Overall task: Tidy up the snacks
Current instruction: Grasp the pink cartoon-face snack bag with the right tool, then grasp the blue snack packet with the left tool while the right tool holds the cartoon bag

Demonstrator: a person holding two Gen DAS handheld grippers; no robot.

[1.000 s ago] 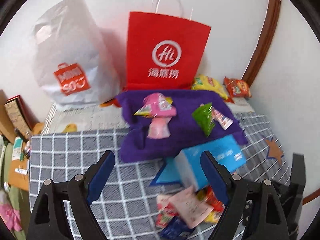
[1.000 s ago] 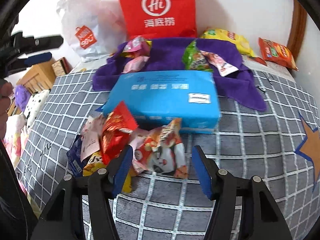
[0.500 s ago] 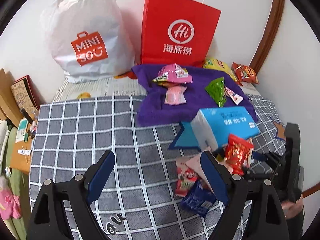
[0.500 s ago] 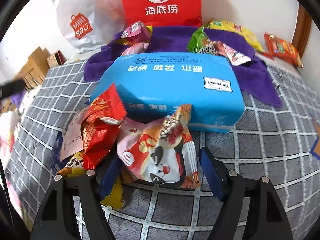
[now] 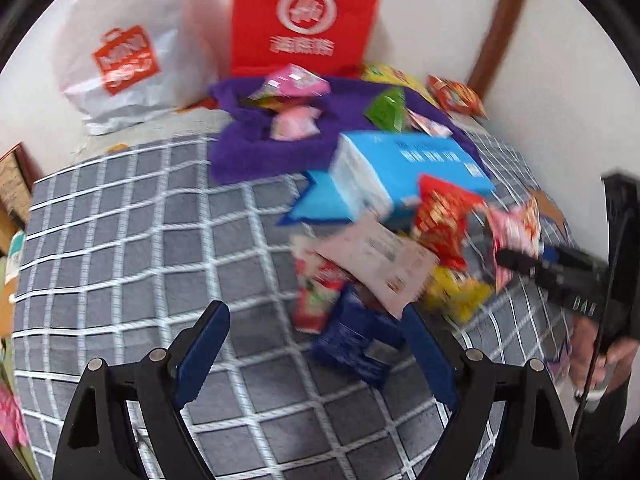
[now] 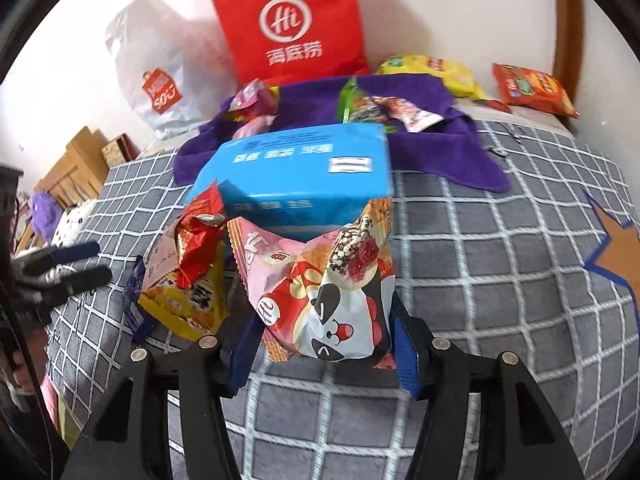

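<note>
Two bags, one red (image 6: pixel 290 24) and one white (image 6: pixel 160 80), stand behind a purple towel (image 6: pixel 432 148) on the checked bedspread (image 6: pixel 500 280). The blue tissue pack (image 6: pixel 304 176) lies before it. The right gripper (image 6: pixel 324 354), jaws just closing, pinches a pink snack packet (image 6: pixel 320 292). The left gripper (image 5: pixel 316 354) hangs spread above the navy packet (image 5: pixel 352 336).

A plain white wall (image 6: pixel 460 8) stands at the far side, and a brown wooden frame (image 5: pixel 500 28) runs up it on the right. In front of the wall is a bed covered with a grey blanket with white squares (image 6: pixel 500 280), which has an orange star (image 6: pixel 618 248) on its right side. On the left, past the edge of the bed, there are brown boxes (image 6: pixel 76 164) and a purple fluffy toy (image 6: pixel 44 208) lower down.
</note>
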